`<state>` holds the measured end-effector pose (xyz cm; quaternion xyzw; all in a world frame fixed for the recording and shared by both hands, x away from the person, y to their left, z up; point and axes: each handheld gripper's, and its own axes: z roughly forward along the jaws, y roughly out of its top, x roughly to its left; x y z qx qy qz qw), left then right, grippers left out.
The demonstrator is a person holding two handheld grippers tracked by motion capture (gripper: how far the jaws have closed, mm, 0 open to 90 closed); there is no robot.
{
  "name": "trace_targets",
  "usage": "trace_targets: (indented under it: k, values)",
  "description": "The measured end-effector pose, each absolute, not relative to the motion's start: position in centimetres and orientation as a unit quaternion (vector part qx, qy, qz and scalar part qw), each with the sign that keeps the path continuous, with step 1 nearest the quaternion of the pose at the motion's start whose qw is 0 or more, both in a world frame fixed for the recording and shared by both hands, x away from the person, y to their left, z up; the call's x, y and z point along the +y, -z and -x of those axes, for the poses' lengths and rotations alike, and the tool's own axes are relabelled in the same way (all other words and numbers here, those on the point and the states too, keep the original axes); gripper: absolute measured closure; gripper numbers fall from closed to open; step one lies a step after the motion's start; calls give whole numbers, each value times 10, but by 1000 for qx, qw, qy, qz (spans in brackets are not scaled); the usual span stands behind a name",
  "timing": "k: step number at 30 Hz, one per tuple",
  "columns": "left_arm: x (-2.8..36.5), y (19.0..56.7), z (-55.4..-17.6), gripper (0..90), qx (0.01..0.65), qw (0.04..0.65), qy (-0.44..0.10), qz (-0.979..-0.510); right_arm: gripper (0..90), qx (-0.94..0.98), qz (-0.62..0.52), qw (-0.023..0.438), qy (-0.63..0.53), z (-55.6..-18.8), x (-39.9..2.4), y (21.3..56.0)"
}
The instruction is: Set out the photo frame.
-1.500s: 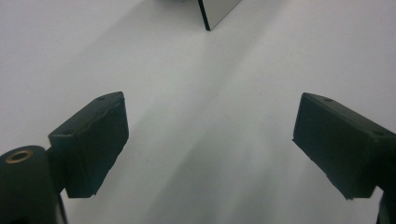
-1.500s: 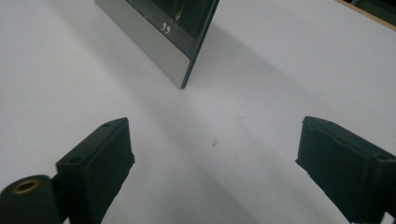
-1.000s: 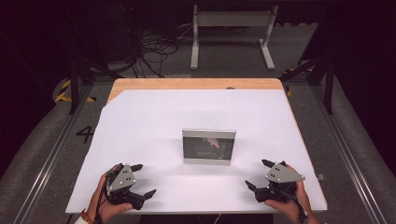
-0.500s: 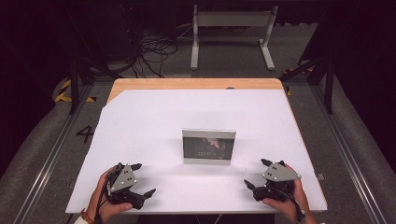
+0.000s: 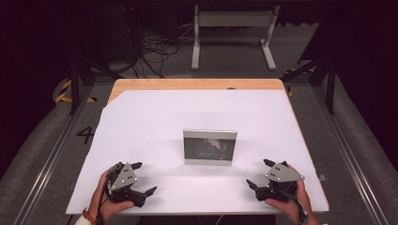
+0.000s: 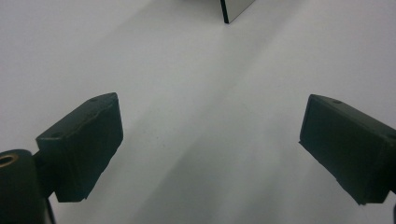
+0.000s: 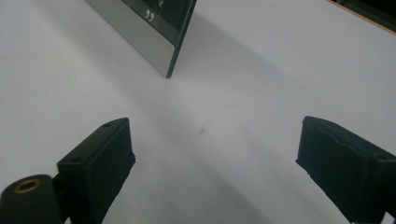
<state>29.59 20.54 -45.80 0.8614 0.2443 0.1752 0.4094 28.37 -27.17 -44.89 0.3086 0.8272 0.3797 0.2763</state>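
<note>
At the near edge, both grippers wait
Left gripper (image 5: 144,178) and right gripper (image 5: 260,174) gape empty; right has drifted back from the picture frame (image 5: 210,146)

A white sheet (image 5: 197,117) is covering most of the bench (image 5: 197,84), leaving a strip of bare wood showing along its 12 o'clock edge. Grey floor (image 5: 42,159) is lying on both sides, with metal rails (image 5: 359,164) running toward 12 o'clock. A white metal frame (image 5: 232,33) is standing beyond the bench at 12 o'clock, and black cables (image 5: 155,51) are tangling at 11 o'clock. Yellow-black tape (image 5: 63,91) is marking the floor at 9 o'clock. The far room is sitting in darkness.
</note>
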Motion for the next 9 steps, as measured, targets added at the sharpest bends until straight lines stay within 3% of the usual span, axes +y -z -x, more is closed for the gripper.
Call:
trace_targets:
  k: [9]
  values:
    - [206, 457, -294, 57, 251, 413, -180, -857, 100, 817, -316, 271, -399, -281, -271, 446]
